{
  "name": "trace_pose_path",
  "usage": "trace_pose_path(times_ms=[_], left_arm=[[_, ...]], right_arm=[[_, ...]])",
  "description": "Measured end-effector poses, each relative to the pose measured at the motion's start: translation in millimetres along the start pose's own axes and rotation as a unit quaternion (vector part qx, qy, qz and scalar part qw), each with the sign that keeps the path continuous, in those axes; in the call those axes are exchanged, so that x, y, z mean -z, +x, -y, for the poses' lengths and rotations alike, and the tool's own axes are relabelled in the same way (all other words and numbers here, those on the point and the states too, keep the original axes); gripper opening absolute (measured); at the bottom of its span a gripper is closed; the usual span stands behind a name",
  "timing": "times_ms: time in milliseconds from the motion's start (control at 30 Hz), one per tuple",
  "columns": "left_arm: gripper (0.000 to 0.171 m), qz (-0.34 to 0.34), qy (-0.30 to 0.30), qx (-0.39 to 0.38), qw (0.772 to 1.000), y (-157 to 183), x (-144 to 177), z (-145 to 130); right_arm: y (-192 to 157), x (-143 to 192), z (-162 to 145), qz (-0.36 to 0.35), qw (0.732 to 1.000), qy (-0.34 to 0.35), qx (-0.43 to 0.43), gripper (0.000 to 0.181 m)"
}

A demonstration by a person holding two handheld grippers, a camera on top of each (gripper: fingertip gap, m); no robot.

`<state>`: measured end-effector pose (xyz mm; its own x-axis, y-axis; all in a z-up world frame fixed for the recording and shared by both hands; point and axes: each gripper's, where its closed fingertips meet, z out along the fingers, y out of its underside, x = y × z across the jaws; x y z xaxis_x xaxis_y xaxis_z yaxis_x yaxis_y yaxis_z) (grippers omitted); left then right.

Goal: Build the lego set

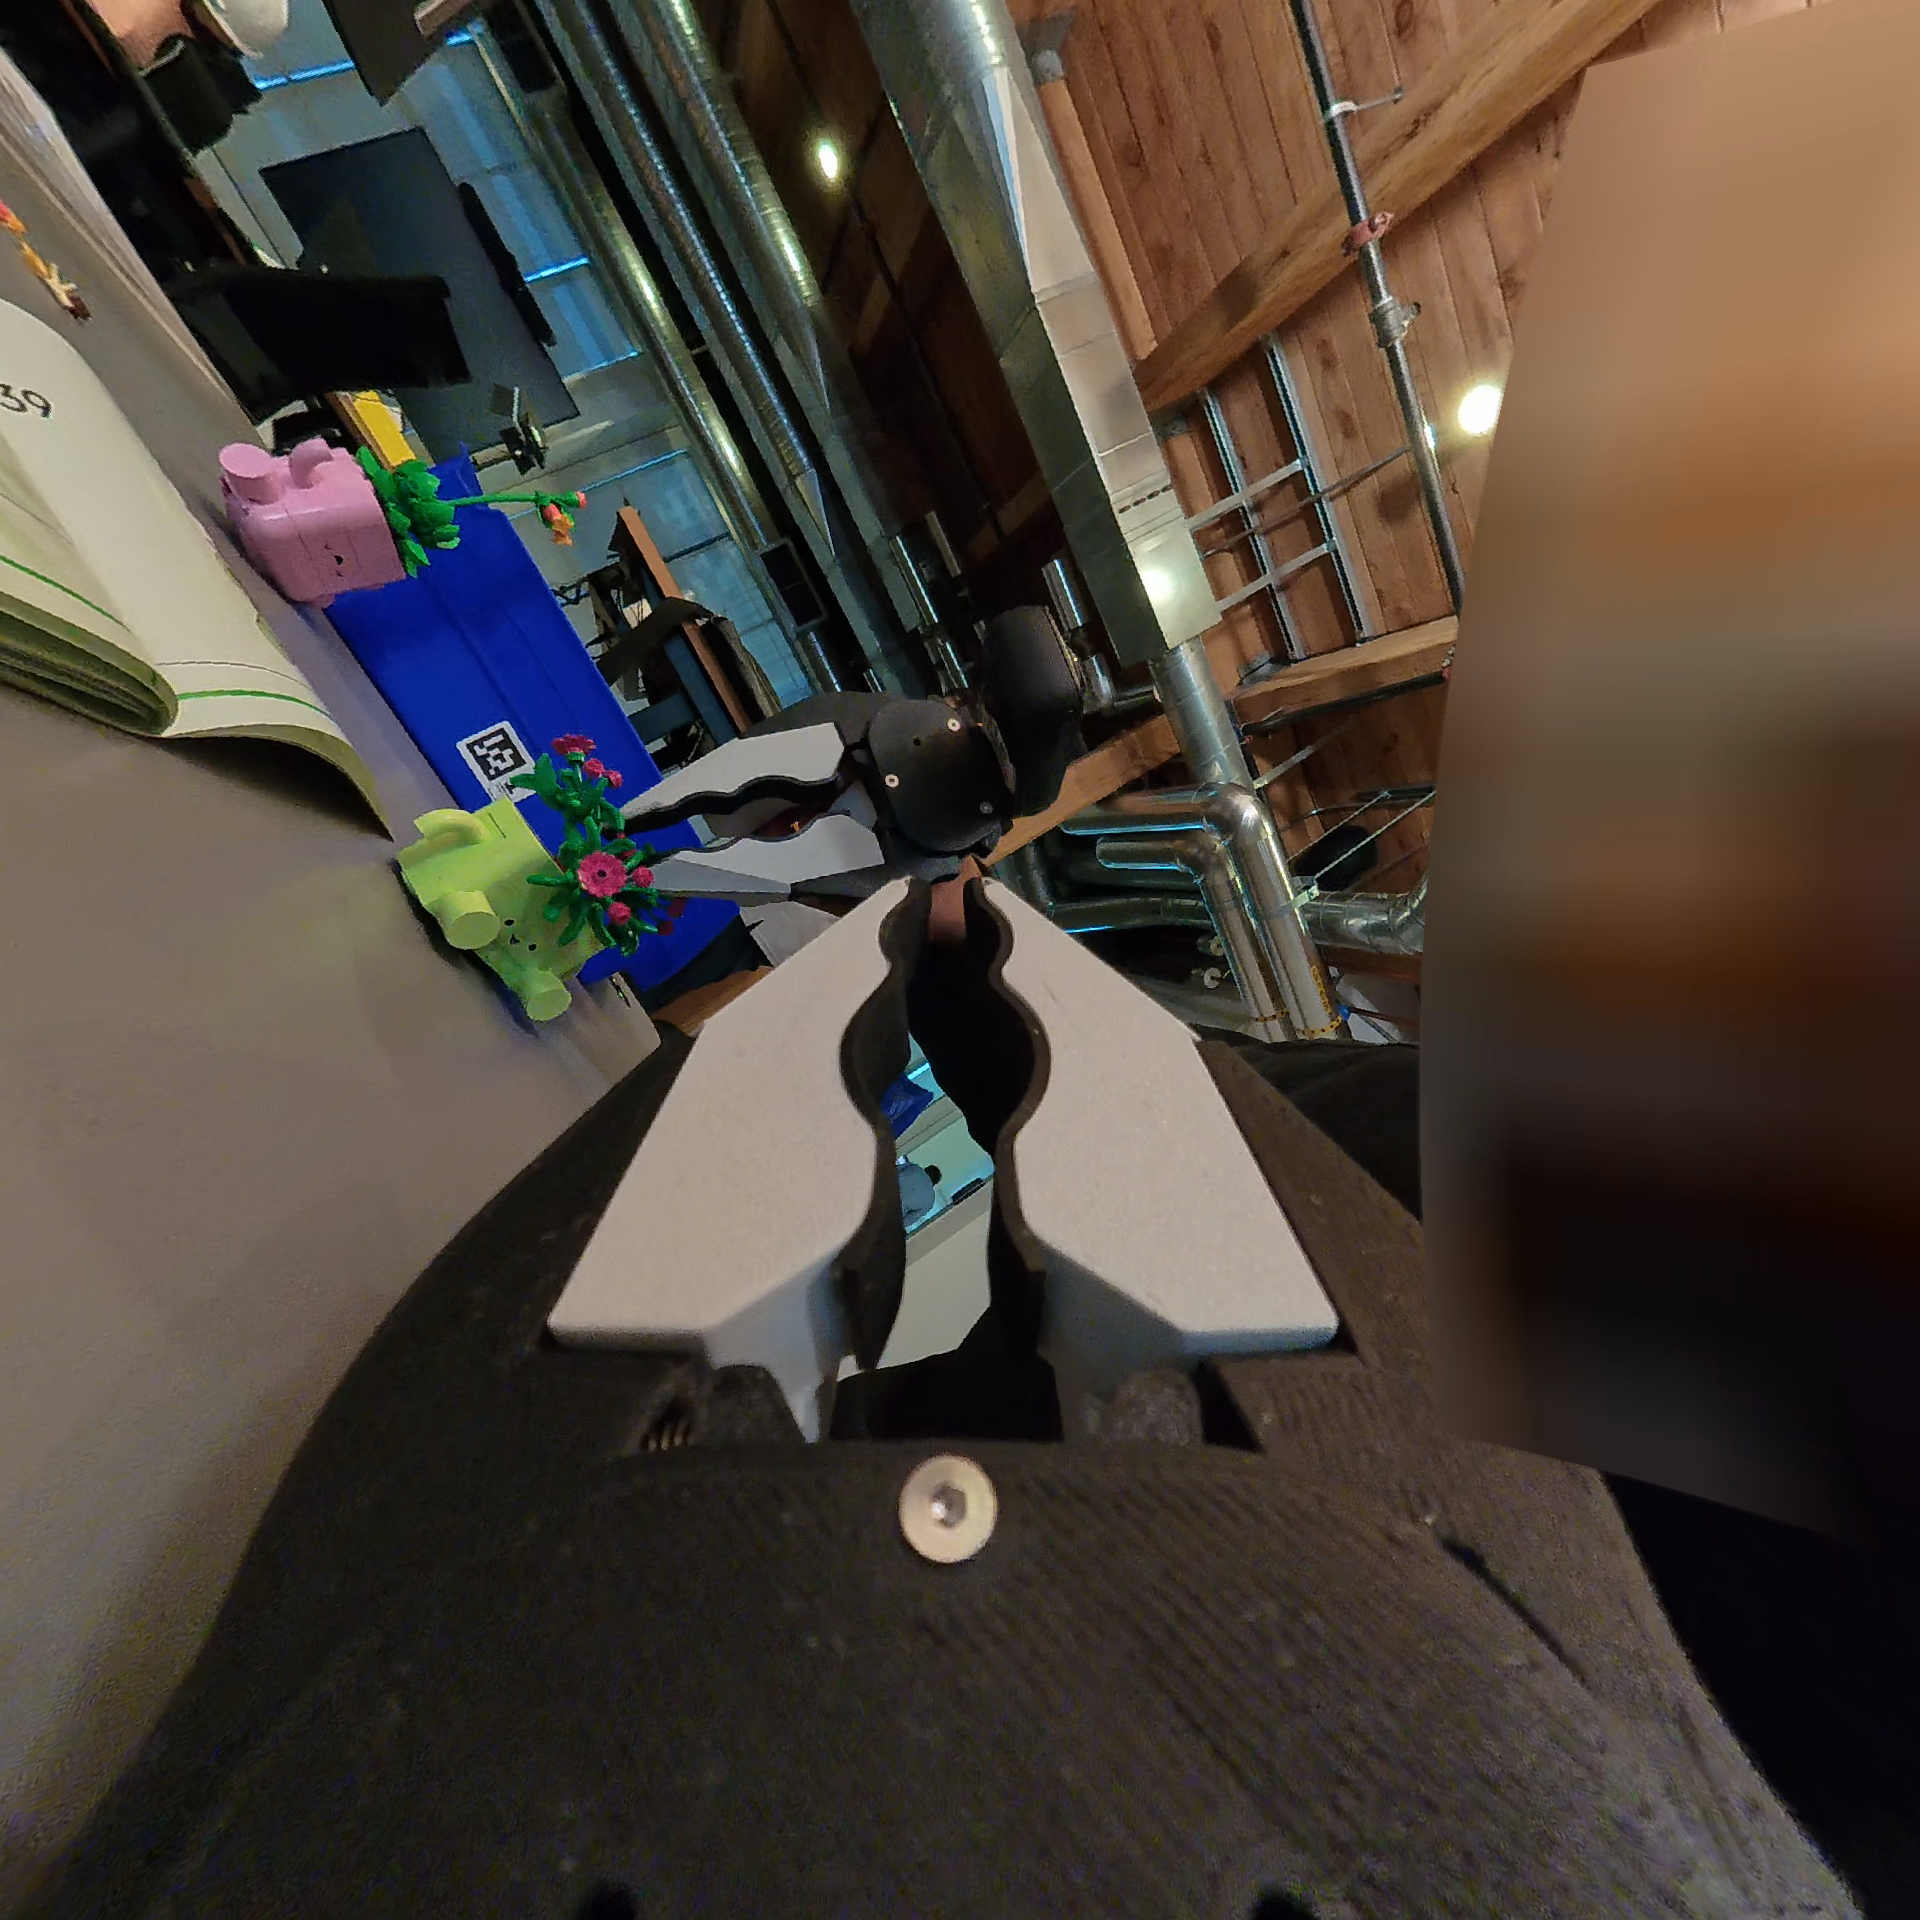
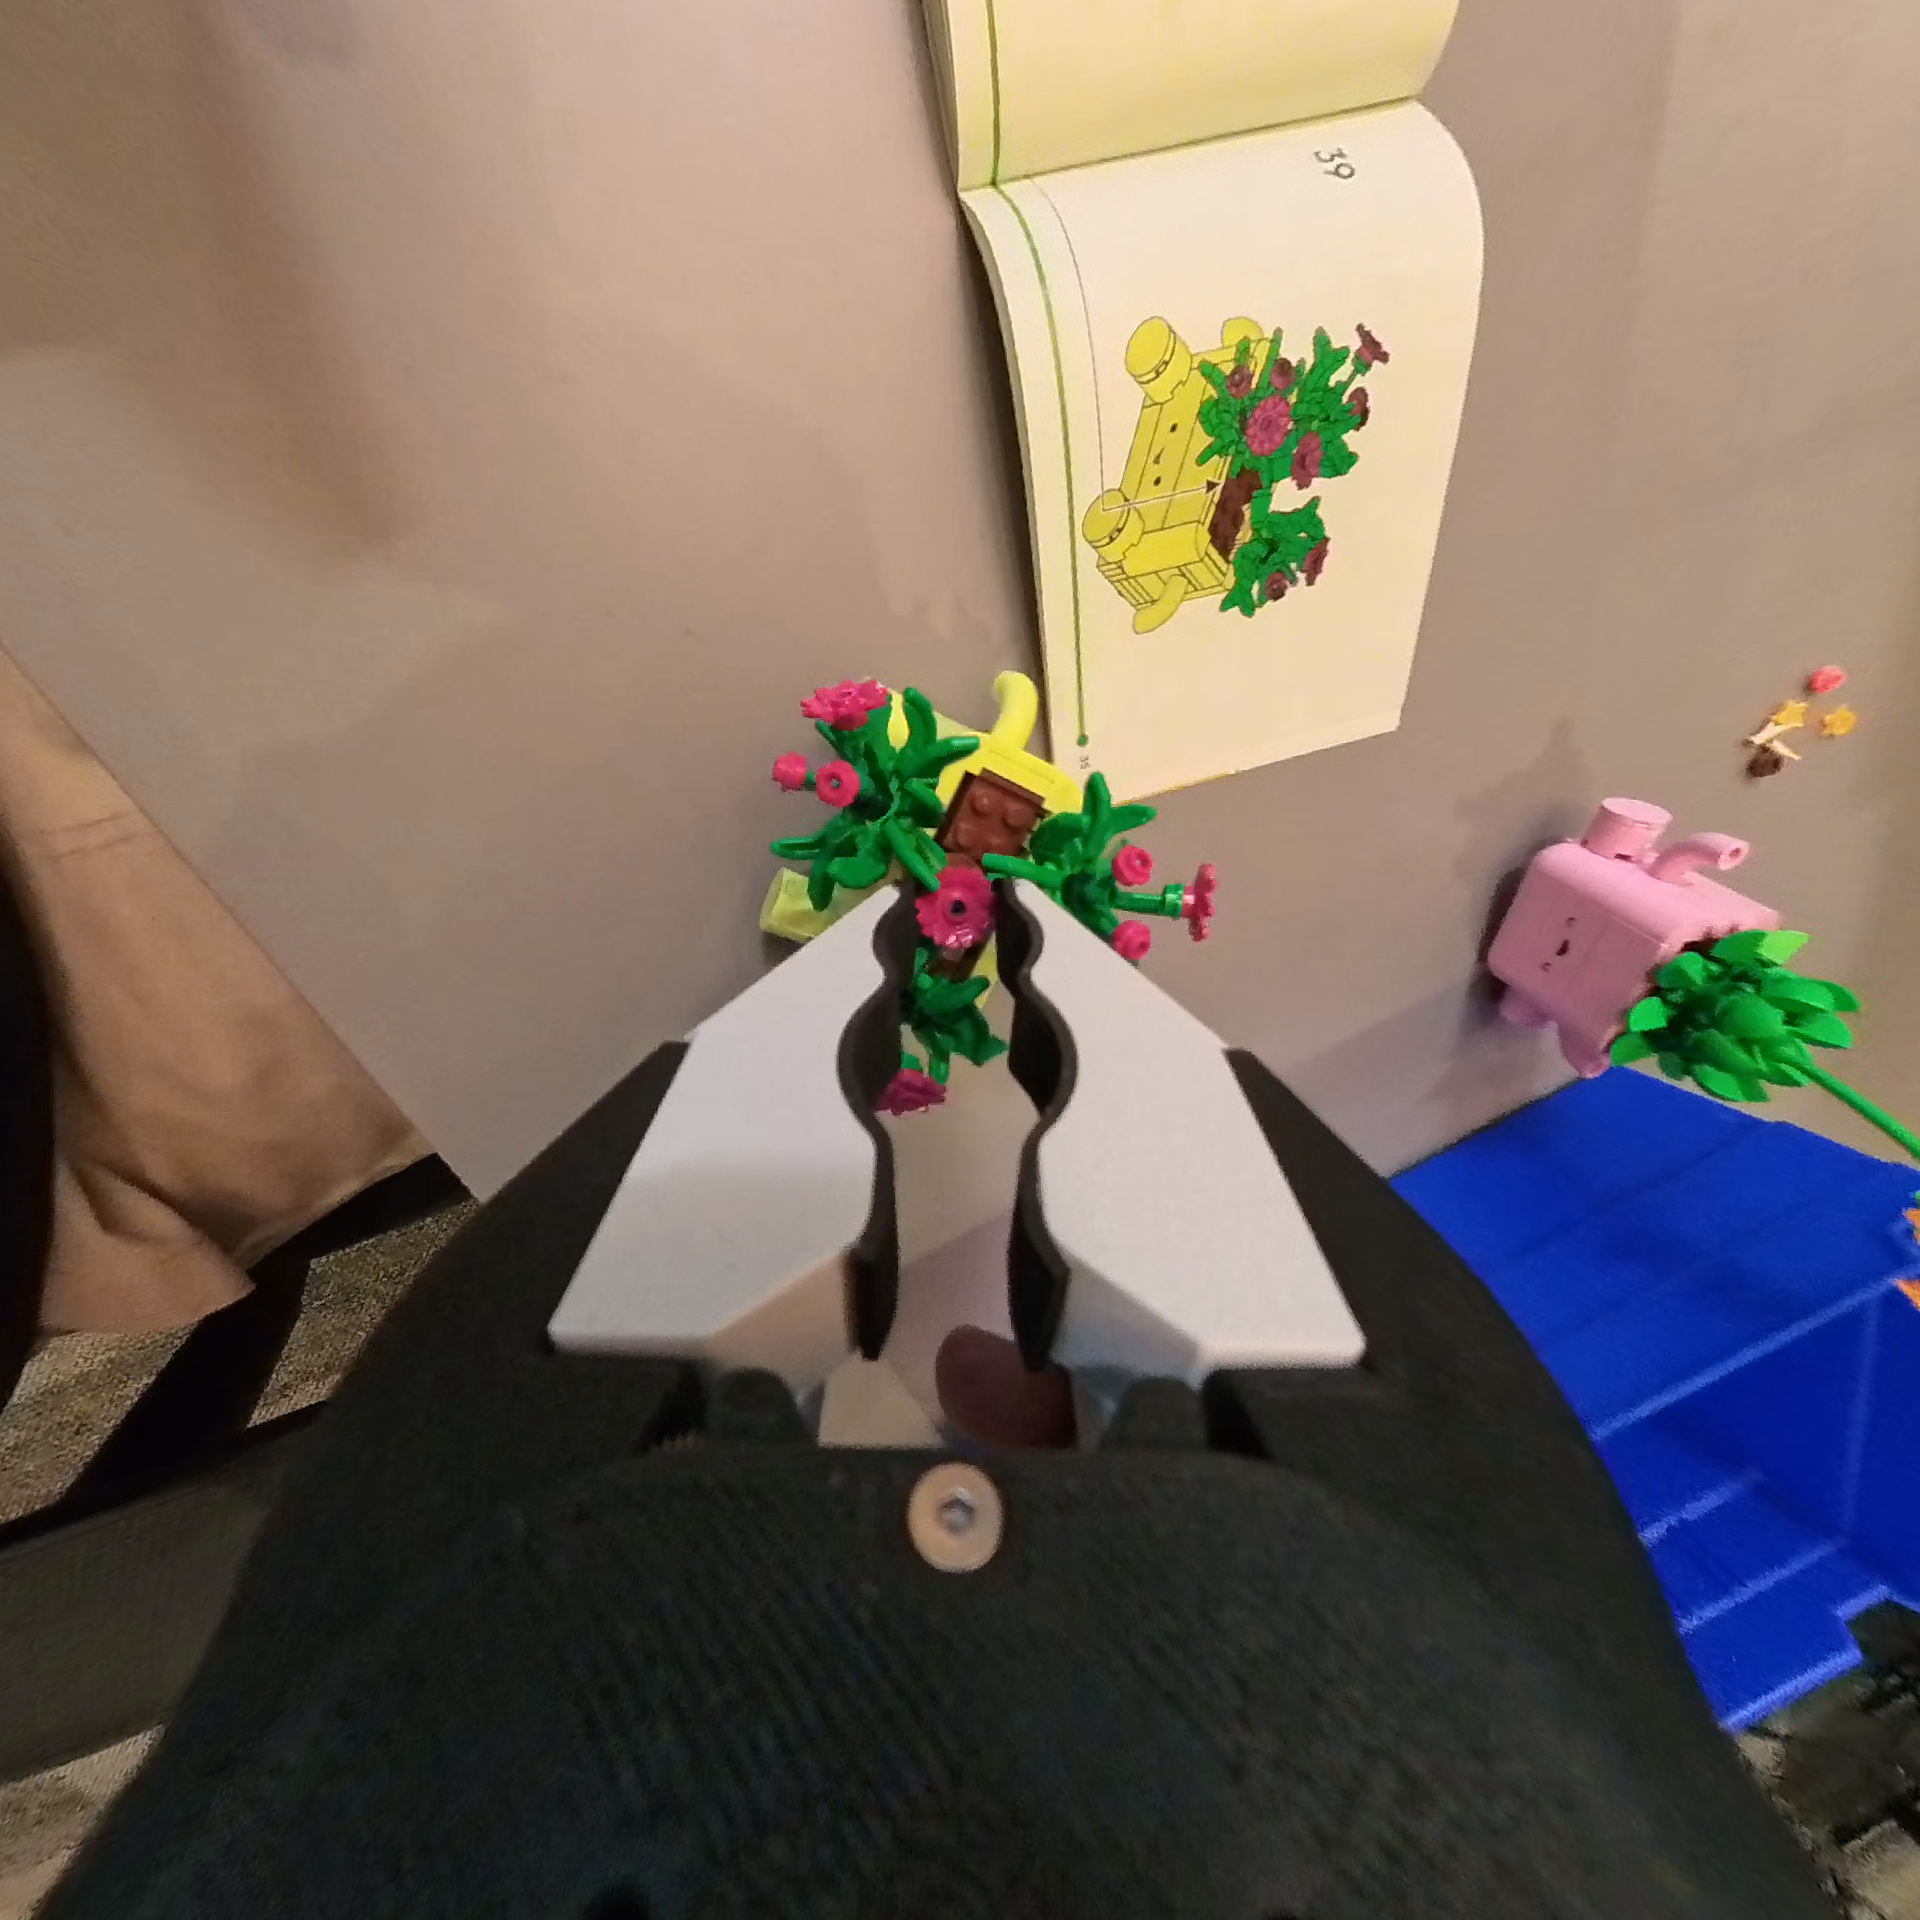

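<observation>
Near the table edge (image 2: 520, 520), seating flowers (image 2: 951, 909) in yellow pot (image 2: 1023, 774): right gripper (image 2: 948, 904) narrowly spread around them, left gripper (image 1: 938, 902) nearly closed, empty; press down next.

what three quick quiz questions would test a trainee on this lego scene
1. True or false: the right gripper is at the flowers of the lime-green planter.
2. Which sits farther from the grippers: A the pink planter, B the lime-green planter?
3. Fill in: the open instruction booklet pictures a ____ planter with flowers.

Key: 1 true; 2 A; 3 yellow.
</observation>
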<state>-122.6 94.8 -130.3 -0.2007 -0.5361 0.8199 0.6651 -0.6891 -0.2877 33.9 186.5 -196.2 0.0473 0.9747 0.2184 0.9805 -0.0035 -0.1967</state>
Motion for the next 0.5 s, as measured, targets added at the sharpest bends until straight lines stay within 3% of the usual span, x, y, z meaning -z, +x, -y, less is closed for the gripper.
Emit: trace_pose_path(times_ms=[233,500], left_arm=[[0.008,0.008,-0.031,-0.027,0.999,2.2,-5.6,-9.8],[0.014,0.017,-0.069,-0.052,0.996,3.0,-14.4,-24.4]], right_arm=[[-28.1,4.5,10.6,0.072,0.996,0.049,0.009,0.013],[-25.6,6.1,6.9,0.054,0.996,0.072,0.001,0.013]])
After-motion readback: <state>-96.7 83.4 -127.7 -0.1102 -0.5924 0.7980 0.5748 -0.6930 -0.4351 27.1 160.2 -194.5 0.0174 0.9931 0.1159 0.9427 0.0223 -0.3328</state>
